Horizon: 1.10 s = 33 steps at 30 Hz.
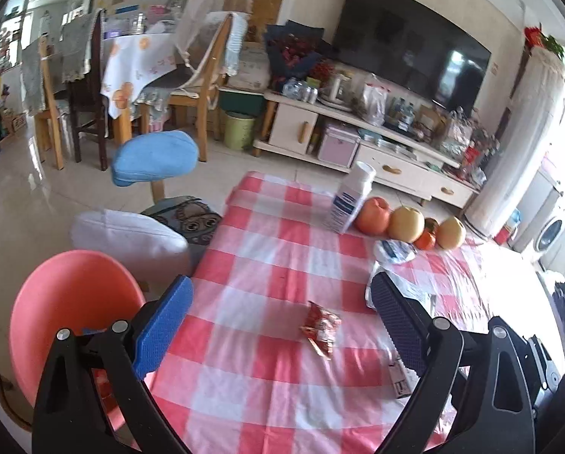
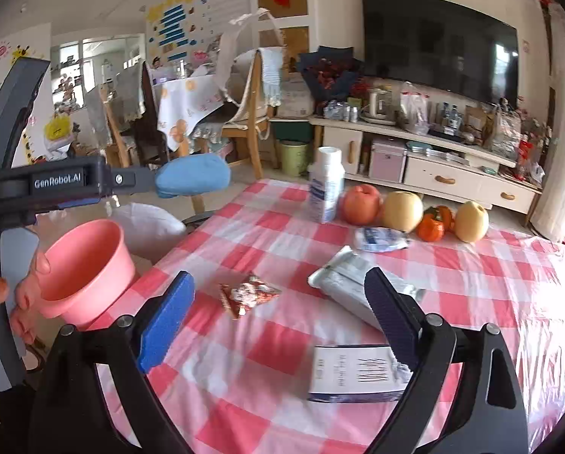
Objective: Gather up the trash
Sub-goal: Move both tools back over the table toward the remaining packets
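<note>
A counter (image 2: 471,283) covered in a red-and-white checked plastic cloth fills the near scene. At its far edge stands a white carton (image 2: 326,189), upright, with a row of fruit to its right: a red apple (image 2: 360,204), a yellow pear (image 2: 402,211), two small orange persimmons (image 2: 431,229) and another pear (image 2: 470,221). Just nearer lies a crumpled white-and-blue wrapper (image 2: 380,239). Mid-counter lie a red snack packet (image 2: 249,294) and a silver foil pouch (image 2: 343,283). Nearest lies a flat white box (image 2: 352,373) with dark print.
</note>
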Tool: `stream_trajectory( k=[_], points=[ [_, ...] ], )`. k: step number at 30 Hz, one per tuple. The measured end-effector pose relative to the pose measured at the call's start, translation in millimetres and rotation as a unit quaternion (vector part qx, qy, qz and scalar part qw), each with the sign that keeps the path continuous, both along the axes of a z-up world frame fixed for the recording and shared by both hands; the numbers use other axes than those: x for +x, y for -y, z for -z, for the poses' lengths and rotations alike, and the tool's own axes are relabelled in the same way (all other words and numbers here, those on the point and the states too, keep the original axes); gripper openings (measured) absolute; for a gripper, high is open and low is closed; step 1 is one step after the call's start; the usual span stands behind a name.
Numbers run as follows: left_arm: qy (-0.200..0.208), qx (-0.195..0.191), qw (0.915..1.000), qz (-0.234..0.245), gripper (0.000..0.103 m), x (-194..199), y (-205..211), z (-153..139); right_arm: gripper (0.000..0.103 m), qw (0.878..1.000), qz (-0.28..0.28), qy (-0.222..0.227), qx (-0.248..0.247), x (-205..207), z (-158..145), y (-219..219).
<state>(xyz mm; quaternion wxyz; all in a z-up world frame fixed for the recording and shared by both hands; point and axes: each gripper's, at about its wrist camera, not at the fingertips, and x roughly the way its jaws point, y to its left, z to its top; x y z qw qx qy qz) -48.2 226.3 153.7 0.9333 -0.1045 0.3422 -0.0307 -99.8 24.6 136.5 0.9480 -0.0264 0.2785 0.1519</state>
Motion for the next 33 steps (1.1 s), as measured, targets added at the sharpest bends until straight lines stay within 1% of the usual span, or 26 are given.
stream_trajectory(
  k=[6,13,25,33],
  points=[
    [-0.008,0.018,0.9995,0.024,0.094,7.2,29.2,1.4,0.092,1.000,0.021,0.004,0.010,-0.1,-0.9,26.8],
    [-0.015,0.032,0.9986,0.040,0.094,13.5,53.2,4.0,0.093,0.999,0.040,0.000,0.023,4.8,2.8,55.1],
    [-0.031,0.065,0.9950,0.069,0.094,22.9,94.7,10.3,0.093,0.998,0.063,-0.011,0.030,15.4,12.4,89.5],
    [-0.043,0.093,0.9904,0.093,0.094,26.9,118.9,16.6,0.093,0.997,0.074,-0.019,0.031,19.6,19.4,104.7]
  ],
)
